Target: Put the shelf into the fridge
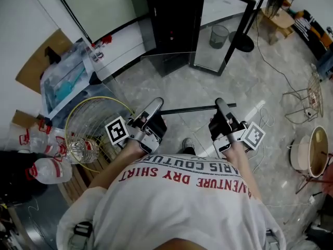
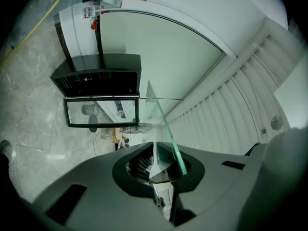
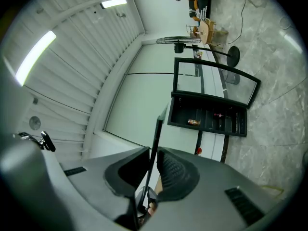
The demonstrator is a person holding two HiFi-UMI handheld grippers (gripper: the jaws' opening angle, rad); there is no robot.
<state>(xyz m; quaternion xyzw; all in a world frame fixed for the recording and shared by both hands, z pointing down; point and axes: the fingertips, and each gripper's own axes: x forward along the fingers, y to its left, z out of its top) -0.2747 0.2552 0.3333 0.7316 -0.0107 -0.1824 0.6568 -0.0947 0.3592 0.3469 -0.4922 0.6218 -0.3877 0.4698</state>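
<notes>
Shelf [image 1: 193, 109] near edge pinched in left claw [image 1: 151, 108], right claw [image 1: 220, 107].

Small items [image 3: 193, 122] inside the fridge [image 3: 211, 129] are too small to identify.

My head view looks steeply down and forward toward the open fridge [image 1: 173, 20], some way off. The left gripper view and right gripper view, both rolled sideways, face it too, so all three share that fridge.
</notes>
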